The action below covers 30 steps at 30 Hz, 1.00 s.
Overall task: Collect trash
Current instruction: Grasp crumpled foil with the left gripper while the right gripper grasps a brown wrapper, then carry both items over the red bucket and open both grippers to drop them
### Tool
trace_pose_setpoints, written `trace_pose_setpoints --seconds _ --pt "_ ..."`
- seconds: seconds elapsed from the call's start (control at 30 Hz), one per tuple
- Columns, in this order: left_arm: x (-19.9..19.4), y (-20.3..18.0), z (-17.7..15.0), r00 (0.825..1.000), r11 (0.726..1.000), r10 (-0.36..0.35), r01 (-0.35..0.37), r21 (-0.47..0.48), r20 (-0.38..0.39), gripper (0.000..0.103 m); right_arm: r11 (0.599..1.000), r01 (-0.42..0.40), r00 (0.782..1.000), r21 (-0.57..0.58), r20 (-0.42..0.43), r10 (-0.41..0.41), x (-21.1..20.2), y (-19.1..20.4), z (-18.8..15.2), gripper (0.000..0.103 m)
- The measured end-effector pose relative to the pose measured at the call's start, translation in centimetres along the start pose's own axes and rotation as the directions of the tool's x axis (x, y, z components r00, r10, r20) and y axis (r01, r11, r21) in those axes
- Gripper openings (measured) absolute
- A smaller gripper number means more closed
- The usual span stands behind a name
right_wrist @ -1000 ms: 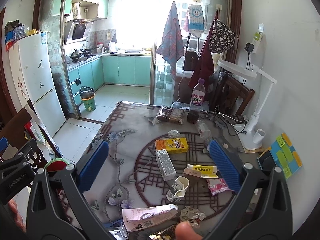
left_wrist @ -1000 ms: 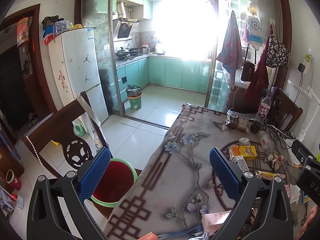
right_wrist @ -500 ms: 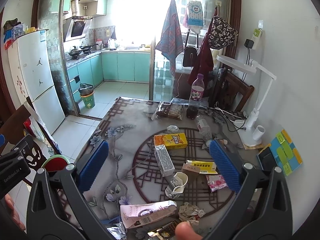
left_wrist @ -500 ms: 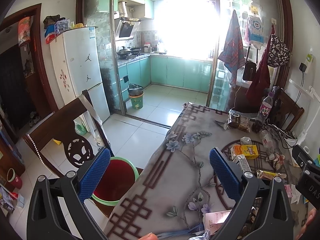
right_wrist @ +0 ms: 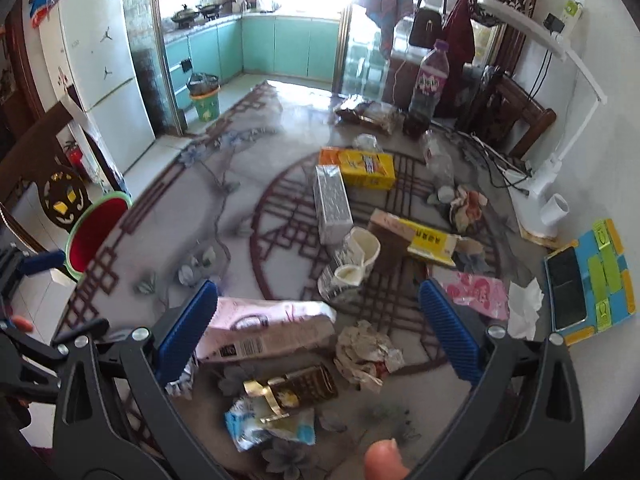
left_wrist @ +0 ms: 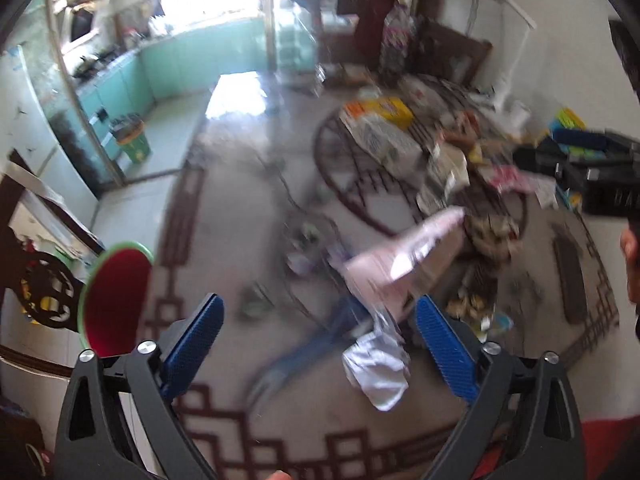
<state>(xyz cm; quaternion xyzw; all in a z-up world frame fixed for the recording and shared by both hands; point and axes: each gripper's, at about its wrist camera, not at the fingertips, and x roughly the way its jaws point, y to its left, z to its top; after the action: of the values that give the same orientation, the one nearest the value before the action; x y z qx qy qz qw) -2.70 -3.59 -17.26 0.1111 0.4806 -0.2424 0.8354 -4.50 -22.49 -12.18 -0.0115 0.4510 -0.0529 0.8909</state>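
Trash lies scattered on the patterned table. In the right wrist view I see a pink packet (right_wrist: 264,330), a crumpled paper wad (right_wrist: 366,354), a dark gold wrapper (right_wrist: 298,390), a light blue wrapper (right_wrist: 260,426), a paper cup (right_wrist: 354,264), a silver carton (right_wrist: 332,204) and a yellow box (right_wrist: 362,168). My right gripper (right_wrist: 318,334) is open above the near pile. My left gripper (left_wrist: 318,344) is open over a white wrapper (left_wrist: 378,368) and the pink packet (left_wrist: 404,256); that view is blurred. A red bin with a green rim (left_wrist: 116,288) stands beside the table (right_wrist: 96,236).
A water bottle (right_wrist: 430,78), snack bag (right_wrist: 368,114), white desk lamp (right_wrist: 548,184) and cables sit at the far side. A phone on a coloured board (right_wrist: 588,280) lies at the right edge. A wooden chair (right_wrist: 44,184) stands left, near the fridge (right_wrist: 96,68).
Both grippers have tilted down and moved in toward the near trash pile. The left one swung right over the table, blurring its view. Both stay open.
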Motion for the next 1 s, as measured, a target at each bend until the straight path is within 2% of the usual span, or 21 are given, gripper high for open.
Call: trace_pose_setpoints --seconds 0.07,0.17,0.2,0.27,0.3,0.37,0.43,0.6,0.67,0.73,0.77,0.8,0.87,0.93,1.0 --pt "3.2 -1.0 -1.9 0.995 0.999 -0.038 0.040 0.015 -0.096 0.066 1.000 -0.016 0.999 0.026 -0.048 0.017 0.9 -0.8 -1.1 0.100" --pt "6.6 -2.0 -3.7 0.985 0.999 -0.051 0.052 0.004 -0.165 0.063 0.997 -0.041 0.993 0.071 -0.110 0.049 2.1 -1.6 -2.6 0.100" --pt "7.2 -2.0 -4.0 0.982 0.997 -0.077 0.076 -0.011 -0.172 0.061 0.995 -0.055 0.989 0.085 -0.129 0.066 2.4 -1.7 -3.3 0.100" --pt "7.7 -2.0 -4.1 0.974 0.990 -0.138 0.129 -0.058 -0.177 0.040 0.993 -0.060 0.984 0.106 -0.159 0.077 2.8 -1.5 -4.7 0.100" --pt "7.6 -2.0 -4.1 0.974 0.989 -0.141 0.132 -0.064 -0.175 0.036 0.990 -0.074 0.979 0.119 -0.178 0.095 3.3 -1.4 -5.4 0.100" --pt "7.0 -1.7 -4.0 0.970 0.983 -0.173 0.161 -0.084 -0.173 0.034 0.975 -0.136 0.958 0.176 -0.229 0.175 4.7 -1.4 -6.7 0.099" --pt "5.8 -0.9 -3.4 0.973 0.983 -0.173 0.160 -0.095 -0.152 0.027 0.945 -0.171 0.933 0.280 -0.261 0.246 6.3 -2.0 -8.1 0.092" --pt "2.6 0.4 -1.4 0.989 0.988 -0.127 0.120 -0.101 -0.069 0.027 0.868 -0.143 0.913 0.476 -0.274 0.301 9.1 -3.5 -10.0 0.084" --pt "1.6 1.0 -0.7 0.993 0.989 -0.112 0.107 -0.106 -0.044 0.027 0.858 -0.134 0.902 0.496 -0.298 0.313 10.1 -3.5 -10.3 0.077" --pt "0.7 1.9 -0.2 0.994 0.988 -0.105 0.102 -0.118 -0.022 0.027 0.861 -0.118 0.898 0.495 -0.317 0.306 10.9 -3.3 -10.4 0.075" --pt "0.5 2.4 0.0 0.995 0.988 -0.099 0.096 -0.124 -0.015 0.027 0.861 -0.115 0.895 0.496 -0.324 0.307 11.2 -3.2 -10.5 0.066" --pt "0.4 2.6 0.3 0.996 0.988 -0.091 0.089 -0.128 -0.007 0.027 0.856 -0.119 0.889 0.503 -0.330 0.317 11.6 -3.0 -10.5 0.061" --pt "-0.1 3.5 0.6 0.998 0.987 -0.056 0.058 -0.148 0.018 0.027 0.845 -0.126 0.880 0.519 -0.334 0.337 12.3 -3.0 -10.7 0.032" --pt "-0.7 4.5 0.8 0.999 0.984 -0.029 0.036 -0.173 0.044 0.027 0.834 -0.133 0.874 0.536 -0.332 0.353 12.5 -3.0 -10.8 0.010" --pt "-1.1 5.6 0.9 0.998 0.980 -0.014 0.026 -0.197 0.061 0.027 0.810 -0.149 0.874 0.568 -0.306 0.376 12.1 -3.2 -10.7 0.009"
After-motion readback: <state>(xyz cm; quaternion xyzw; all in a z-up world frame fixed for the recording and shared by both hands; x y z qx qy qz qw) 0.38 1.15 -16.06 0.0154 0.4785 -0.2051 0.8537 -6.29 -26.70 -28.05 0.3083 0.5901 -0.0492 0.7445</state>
